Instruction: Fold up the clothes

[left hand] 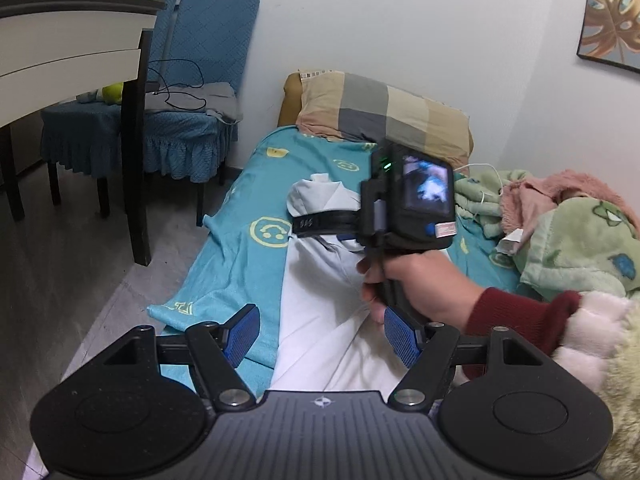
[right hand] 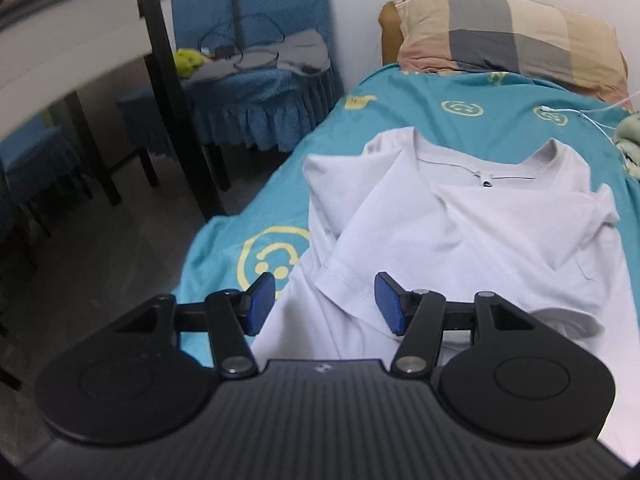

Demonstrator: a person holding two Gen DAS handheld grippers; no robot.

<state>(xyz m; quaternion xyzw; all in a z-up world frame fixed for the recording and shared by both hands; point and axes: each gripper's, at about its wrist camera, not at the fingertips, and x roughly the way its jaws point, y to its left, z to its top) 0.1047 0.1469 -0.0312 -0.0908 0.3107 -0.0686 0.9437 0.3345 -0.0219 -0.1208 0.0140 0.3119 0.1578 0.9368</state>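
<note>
A white T-shirt (right hand: 460, 216) lies on the teal bed sheet (right hand: 400, 108), collar toward the pillow, with both sleeves folded in over its chest. My right gripper (right hand: 325, 300) hovers open just above the folded left sleeve's hem, nothing between its blue pads. In the left wrist view the same white T-shirt (left hand: 320, 300) runs down the bed, and my left gripper (left hand: 320, 332) is open over its lower part. A hand (left hand: 420, 284) holds the right gripper's body (left hand: 408, 208) ahead of it, hiding the shirt's middle.
A checked pillow (right hand: 508, 36) lies at the bed's head. Green and pink blankets (left hand: 560, 224) are piled on the right with a white cable. Blue-covered chairs (left hand: 192, 128) with a grey cloth and cords, and a dark-legged table (left hand: 136, 160), stand left of the bed.
</note>
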